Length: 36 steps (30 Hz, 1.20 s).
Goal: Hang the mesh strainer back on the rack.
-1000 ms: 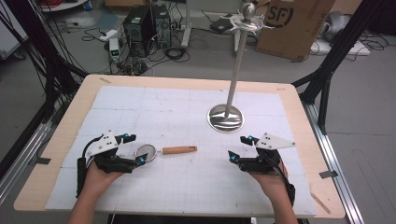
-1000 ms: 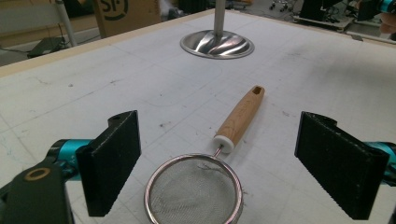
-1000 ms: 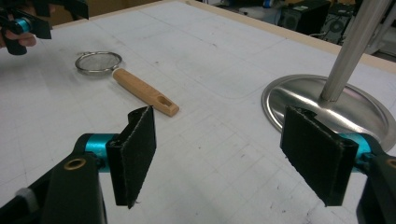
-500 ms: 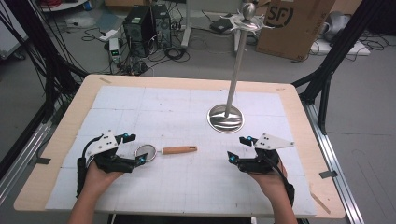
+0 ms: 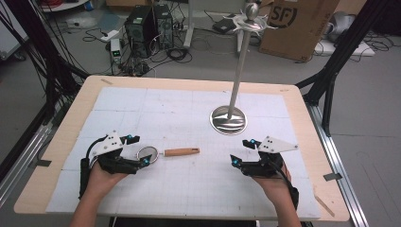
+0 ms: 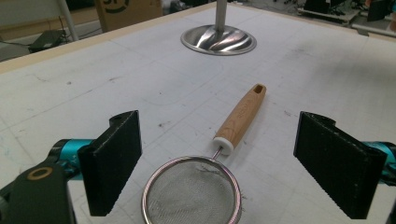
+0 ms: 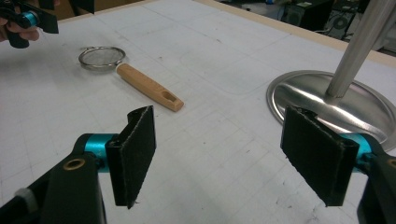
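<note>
Left gripper view: strainer [image 6: 192, 193] between wide left hand-held gripper [image 6: 233, 172] jaws (untouched).

A light wooden table [image 5: 61, 142], topped with a white gridded mat [image 5: 189, 118], carries a small round wire-mesh strainer with a pale wooden handle [image 5: 179, 152] lying flat near its front left, and a tall steel stand on a round polished base [image 5: 228, 120] right of centre.

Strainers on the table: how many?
1. A small mesh strainer with a wooden handle lies on the white mat, its mesh bowl between the open jaws of the left tongs. The handle points toward the right tongs.
</note>
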{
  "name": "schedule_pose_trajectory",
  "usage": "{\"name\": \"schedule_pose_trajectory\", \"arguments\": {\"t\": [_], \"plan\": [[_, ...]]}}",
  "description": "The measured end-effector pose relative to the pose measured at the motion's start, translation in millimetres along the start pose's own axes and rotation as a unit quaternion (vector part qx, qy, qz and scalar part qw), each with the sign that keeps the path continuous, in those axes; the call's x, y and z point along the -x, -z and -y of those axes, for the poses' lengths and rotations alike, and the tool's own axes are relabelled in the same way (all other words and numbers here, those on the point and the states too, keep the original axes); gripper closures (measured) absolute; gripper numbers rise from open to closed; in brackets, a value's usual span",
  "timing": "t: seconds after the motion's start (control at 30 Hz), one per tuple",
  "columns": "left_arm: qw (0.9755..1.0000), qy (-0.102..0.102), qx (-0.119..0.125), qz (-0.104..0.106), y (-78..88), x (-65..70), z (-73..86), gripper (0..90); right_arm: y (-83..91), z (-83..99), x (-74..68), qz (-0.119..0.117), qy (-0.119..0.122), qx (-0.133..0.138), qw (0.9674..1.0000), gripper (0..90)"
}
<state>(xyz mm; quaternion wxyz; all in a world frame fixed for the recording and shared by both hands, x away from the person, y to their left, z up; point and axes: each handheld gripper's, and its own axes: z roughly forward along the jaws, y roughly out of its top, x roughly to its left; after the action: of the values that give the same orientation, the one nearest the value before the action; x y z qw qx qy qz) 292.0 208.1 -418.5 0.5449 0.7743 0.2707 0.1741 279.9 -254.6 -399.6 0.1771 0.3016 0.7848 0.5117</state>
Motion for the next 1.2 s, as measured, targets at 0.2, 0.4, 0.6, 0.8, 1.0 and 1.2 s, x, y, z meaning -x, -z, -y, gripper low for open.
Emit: {"name": "schedule_pose_trajectory", "arguments": {"t": [0.2, 0.4, 0.6, 0.8, 1.0, 1.2], "plan": [[0.9995, -0.004, -0.029, 0.009, -9.3, -0.1, -4.3, 15.9, 1.5, -0.8, 0.5, -0.001, -0.001, 0.003, 1.0, 25.8], [0.998, -0.019, -0.058, 0.016, -20.9, 1.8, -14.9, 16.1, 2.4, 0.1, 2.1, 0.0, -0.004, 0.002, 1.0, 25.9], [0.9937, -0.042, -0.102, 0.023, -33.6, 3.8, -25.5, 16.1, 1.4, 0.7, 2.9, 0.0, -0.003, 0.0, 1.0, 25.8], [0.9883, -0.061, -0.135, 0.037, -47.4, 7.8, -35.4, 16.2, 2.6, 0.7, 3.4, -0.002, -0.004, 0.002, 1.0, 25.8], [0.9813, -0.071, -0.173, 0.046, -65.8, 8.5, -38.6, 16.5, 1.3, 1.8, 4.3, -0.002, -0.005, -0.002, 1.0, 25.9], [0.97, -0.093, -0.218, 0.054, -82.3, 10.0, -41.7, 16.5, 0.1, 2.4, 4.2, -0.003, -0.006, -0.005, 1.0, 25.8]]}}
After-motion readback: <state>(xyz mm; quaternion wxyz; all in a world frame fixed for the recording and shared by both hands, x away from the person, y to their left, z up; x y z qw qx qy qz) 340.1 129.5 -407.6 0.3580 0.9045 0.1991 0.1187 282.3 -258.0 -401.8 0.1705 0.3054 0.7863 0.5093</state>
